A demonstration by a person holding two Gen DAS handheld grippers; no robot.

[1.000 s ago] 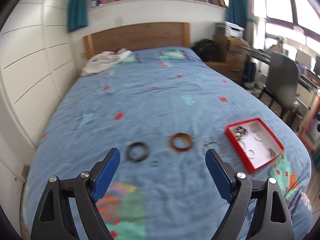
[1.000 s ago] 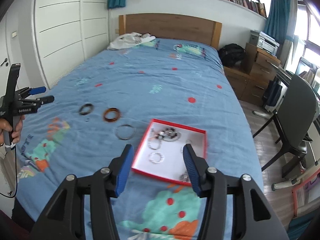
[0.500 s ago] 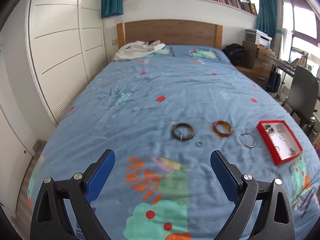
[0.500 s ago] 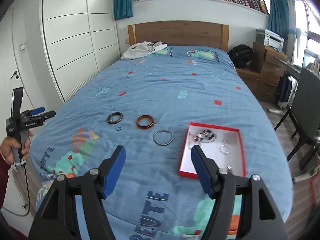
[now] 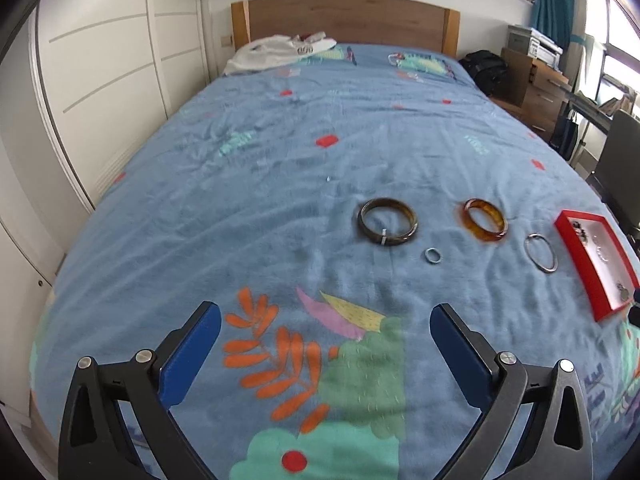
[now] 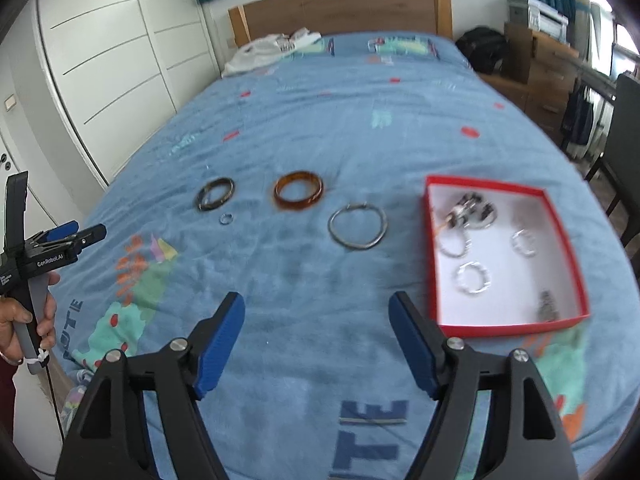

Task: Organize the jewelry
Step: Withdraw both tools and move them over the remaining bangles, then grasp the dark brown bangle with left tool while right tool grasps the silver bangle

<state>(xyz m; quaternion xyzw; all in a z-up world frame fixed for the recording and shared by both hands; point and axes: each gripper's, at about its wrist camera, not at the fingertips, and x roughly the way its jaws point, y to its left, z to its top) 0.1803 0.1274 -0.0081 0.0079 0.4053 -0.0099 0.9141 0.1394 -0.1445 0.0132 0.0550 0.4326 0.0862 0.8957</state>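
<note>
On the blue bedspread lie a dark bangle [image 5: 387, 227] [image 6: 214, 199], a small silver ring [image 5: 433, 255] [image 6: 226, 219], an amber bangle [image 5: 485, 220] [image 6: 298, 191] and a thin silver bangle [image 5: 541, 252] [image 6: 357, 226]. A red tray [image 5: 576, 258] [image 6: 432, 248] with a white inside holds several silver pieces. My left gripper [image 5: 325, 340] is open and empty, short of the dark bangle; it also shows at the left of the right wrist view [image 6: 76, 232]. My right gripper [image 6: 316, 324] is open and empty, below the thin silver bangle.
White clothing [image 5: 276, 50] lies by the wooden headboard [image 5: 344, 20]. White wardrobe doors [image 5: 100, 92] run along the left. A black bag [image 5: 484, 68], wooden drawers [image 5: 536, 84] and a dark chair [image 6: 628, 160] stand to the right of the bed.
Both grippers have moved closer to the bed and jewelry, which now looks larger. Both stay open and empty. The jewelry has not moved.
</note>
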